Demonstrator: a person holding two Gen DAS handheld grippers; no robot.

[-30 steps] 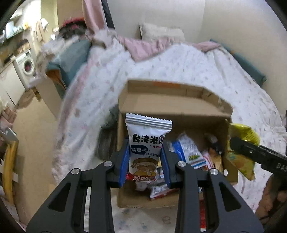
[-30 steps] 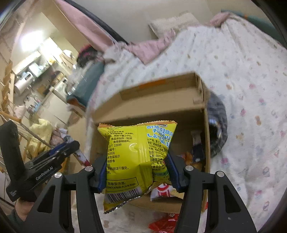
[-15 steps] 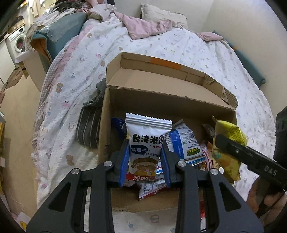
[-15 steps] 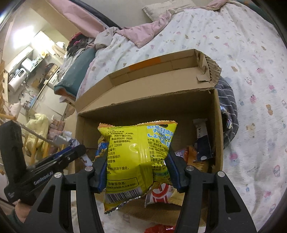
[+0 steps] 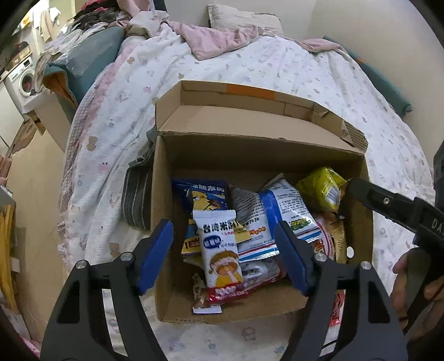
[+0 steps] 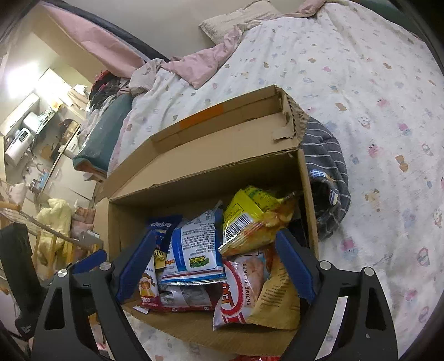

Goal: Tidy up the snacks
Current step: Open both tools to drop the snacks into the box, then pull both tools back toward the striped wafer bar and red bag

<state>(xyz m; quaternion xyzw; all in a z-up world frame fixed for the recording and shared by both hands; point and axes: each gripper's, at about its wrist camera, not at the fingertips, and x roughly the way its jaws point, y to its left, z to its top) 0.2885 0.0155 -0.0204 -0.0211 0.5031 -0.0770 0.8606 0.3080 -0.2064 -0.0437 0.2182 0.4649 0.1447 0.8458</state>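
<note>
The left gripper has its jaws spread wide and holds nothing. Between them, lower down, the white rice-cracker packet lies loose on top of the other snacks in the cardboard box, apart from both blue pads. Beside it sit a dark blue packet and a blue-and-white packet.

The right gripper also has its jaws spread, empty. The yellow chip bag lies just beyond them against the box's right wall, resting on a red-and-white shrimp flakes bag; it appears clear of both pads. The blue-and-white packet lies left of it, and the white packet shows behind the left pad.

The box stands open on the bed, its flap folded back, with a striped grey garment bunched against its side. A pillow lies at the bed's head.
</note>
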